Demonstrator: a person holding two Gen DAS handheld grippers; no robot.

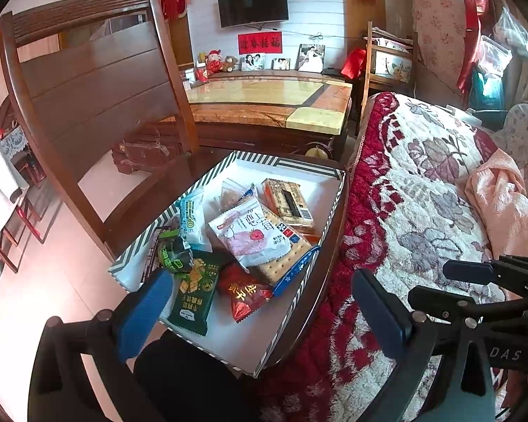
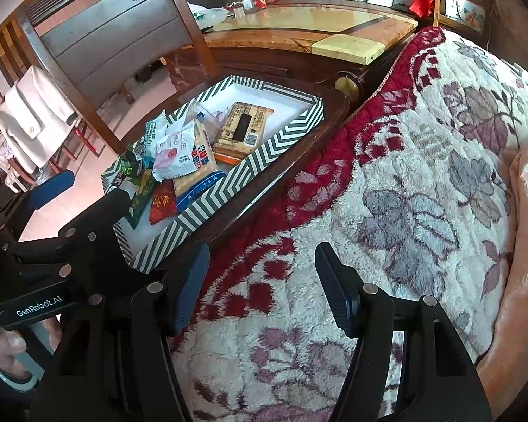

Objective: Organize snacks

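1. Left hand-held gripper (image 1: 260, 302): jaws apart, empty, poised over the near end of the striped tray (image 1: 299, 302), which sits on a wooden chair seat (image 1: 151, 193) beside the floral blanket (image 1: 422, 183).
2. Snacks lie heaped in the tray: green packet (image 1: 193, 292), red packet (image 1: 244, 292), cracker pack (image 1: 281, 246), tan box (image 1: 288, 200).
3. Recommended: pinch one loose packet edge only; avoid dragging neighbours.
4. Right hand-held gripper (image 2: 264, 281): jaws apart, empty, over the blanket.

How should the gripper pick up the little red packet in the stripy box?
Probably grab the red packet by its crimped bottom edge, coming down from above on the side nearest the left gripper. It lies flat on the striped box floor, and that end is clear, while its top tucks under the cracker pack.
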